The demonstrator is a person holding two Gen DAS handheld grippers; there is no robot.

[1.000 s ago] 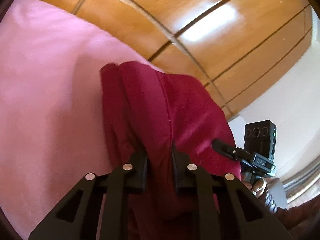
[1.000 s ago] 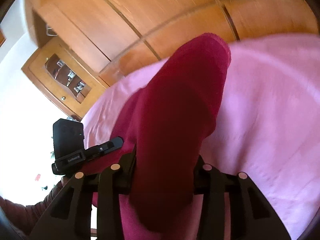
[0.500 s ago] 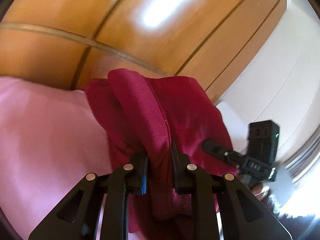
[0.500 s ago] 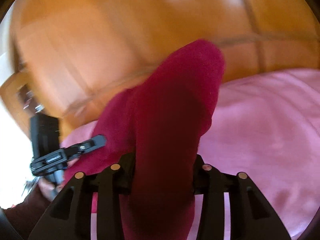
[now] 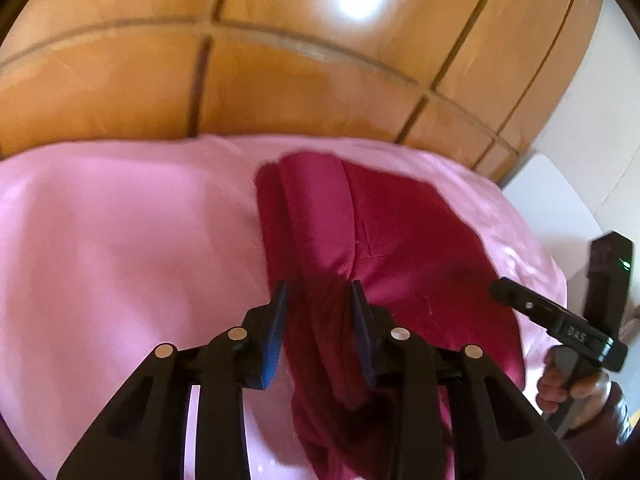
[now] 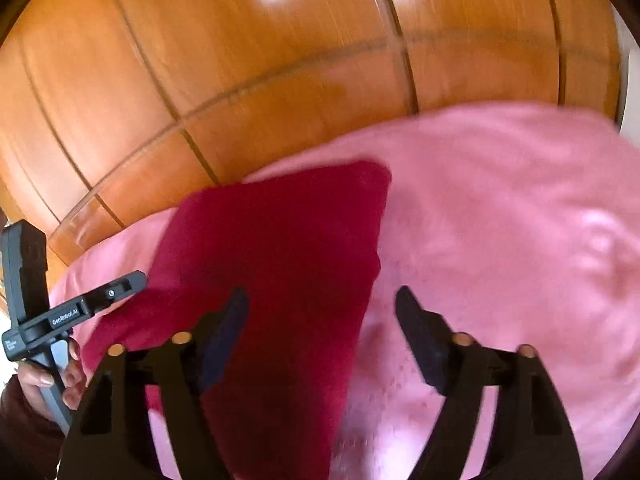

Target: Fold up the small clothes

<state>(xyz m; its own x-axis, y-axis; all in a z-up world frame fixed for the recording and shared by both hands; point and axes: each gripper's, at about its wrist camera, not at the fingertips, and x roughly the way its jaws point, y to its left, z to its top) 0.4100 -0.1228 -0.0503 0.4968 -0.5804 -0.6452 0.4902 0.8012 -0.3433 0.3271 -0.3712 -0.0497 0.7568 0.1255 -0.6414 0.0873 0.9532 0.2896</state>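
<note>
A dark red garment [image 5: 384,240] lies on the pink bed cover [image 5: 120,248]. In the left wrist view my left gripper [image 5: 318,300] has its fingers slightly apart, with a bunched fold of the garment lying between them. In the right wrist view the garment [image 6: 280,256] lies flat on the cover, and my right gripper [image 6: 320,300] is wide open over its right edge, holding nothing. The right gripper also shows at the right of the left wrist view [image 5: 556,320], and the left gripper at the left of the right wrist view [image 6: 76,312].
A polished wooden wardrobe [image 5: 304,60] stands right behind the bed and fills the top of both views [image 6: 280,48]. A white wall [image 5: 592,120] is at the far right. The pink cover [image 6: 520,220] spreads wide to the right of the garment.
Both grippers have lowered the garment onto the cover. The right gripper has opened wide and let go. The left gripper's fingers have parted a little around the fold.
</note>
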